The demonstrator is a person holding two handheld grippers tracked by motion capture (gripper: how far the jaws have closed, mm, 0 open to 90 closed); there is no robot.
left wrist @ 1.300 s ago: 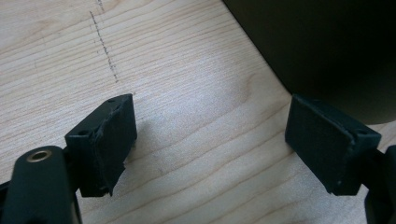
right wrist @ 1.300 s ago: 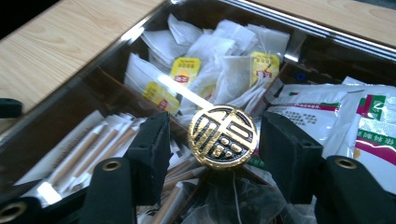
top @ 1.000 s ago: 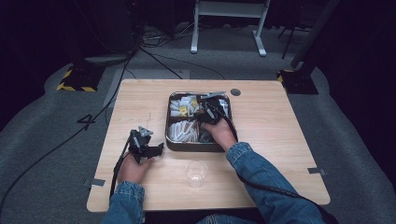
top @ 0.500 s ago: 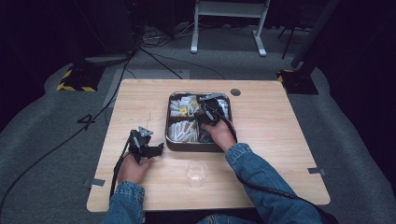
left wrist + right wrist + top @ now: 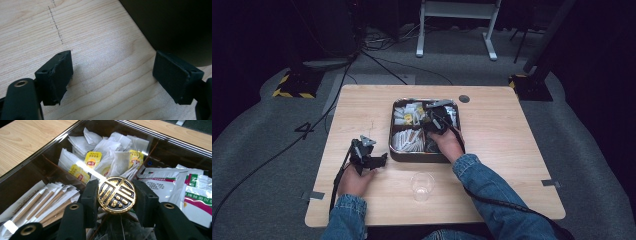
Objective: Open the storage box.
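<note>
- Nearest to me on the wooden surface [image 5: 512, 150] stands a clear plastic cup [image 5: 421, 185], upright, between my two forearms and just short of the box.
- My left claw [image 5: 373, 159] rests low on the bare wood to the left of the cup, well apart from the box's left wall. In the left gripper view its two black pads [image 5: 58, 75] stand wide apart with nothing but wood grain between them, and a faint pencil line runs across the boards beyond.
- My right hand [image 5: 448, 145] reaches over the near rim of the dark metal box [image 5: 393, 131], which sits mid-surface and is split into compartments.
- My right claw [image 5: 116, 195] has just been closing, and its pads now press on either side of a round gold-and-black knob [image 5: 116, 195] with an ornate raised pattern; the knob sits squarely between the jaws, above the middle of the box where the dividers meet.
- Around the knob, in the right gripper view: paper-wrapped sticks [image 5: 42, 200] lie in the compartment to the left, white tea bags with yellow tags [image 5: 105, 157] are heaped in the one beyond, and white sachets with green and red print [image 5: 185, 187] fill the one to the right.
- Past the box a small dark round disc [image 5: 464, 99] sits in the surface near its far edge.
</note>
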